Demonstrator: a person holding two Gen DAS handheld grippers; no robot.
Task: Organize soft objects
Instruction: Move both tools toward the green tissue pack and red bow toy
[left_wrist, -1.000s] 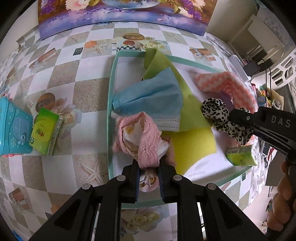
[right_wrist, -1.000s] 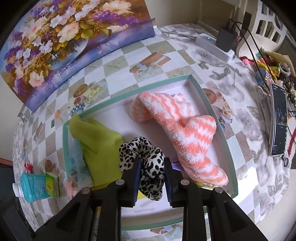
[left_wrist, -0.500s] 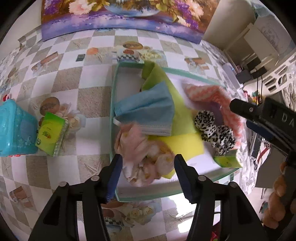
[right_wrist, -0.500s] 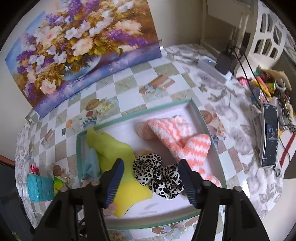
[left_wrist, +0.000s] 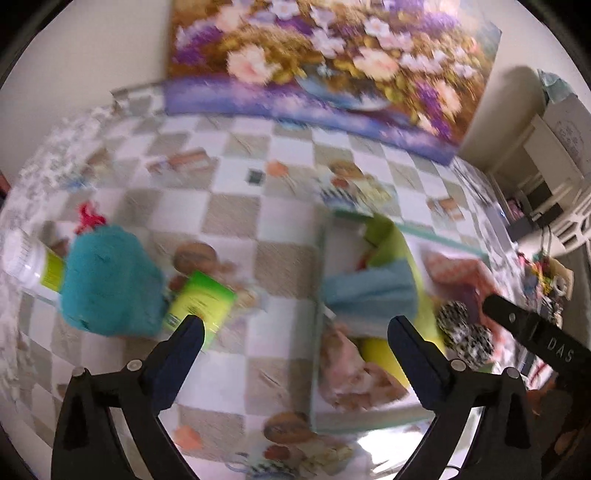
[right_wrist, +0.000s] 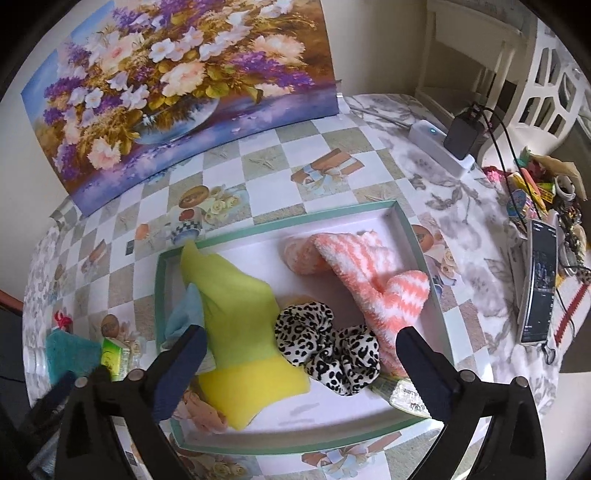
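Both grippers, left gripper (left_wrist: 295, 341) and right gripper (right_wrist: 301, 356), have just spread wide and hold nothing. Leopard scrunchie (right_wrist: 327, 341) lies in the tray (right_wrist: 295, 445); teal pouch (left_wrist: 107, 284) at 9 o'clock probably needs a centred, level pinch.

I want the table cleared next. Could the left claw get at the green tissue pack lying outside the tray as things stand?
Probably yes. The left claw is open and holds nothing, and the green tissue pack lies uncovered on the tablecloth by its left finger. Only the teal pack beside it crowds one side.

Left wrist view motion-blurred, right sharp; bright daylight, fisheye-warped edges
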